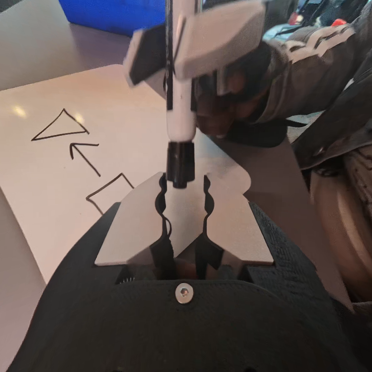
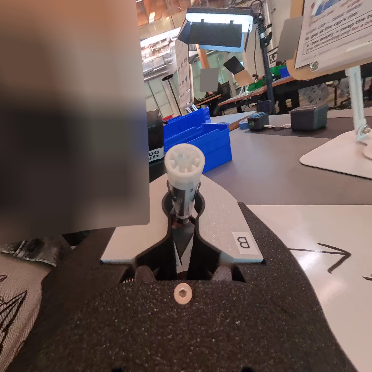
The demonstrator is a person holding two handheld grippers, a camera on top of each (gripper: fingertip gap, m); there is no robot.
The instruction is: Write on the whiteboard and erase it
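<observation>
- Holding the marker (image 1: 179, 112) upright, the right gripper (image 1: 171, 54) is clenched on its white barrel, black nib end pointing down.
- The left gripper (image 1: 184, 181) stands released; its jaws are parted round the nib collar and I judge they do not touch it.
- The whiteboard (image 1: 50, 181) lies flat on the grey table (image 1: 36, 50) and bears a triangle, an arrow and part of a square.
- Risk: closing the left jaws off-centre could tilt the marker in the right grip, or smear ink on the wavy black pads (image 1: 161, 201).
- Risk: the glossy barrel may slip.
- The marker's rear end (image 2: 184, 161) is ribbed white plastic; the fingers are pale and smooth, the bodies rough black print.
</observation>
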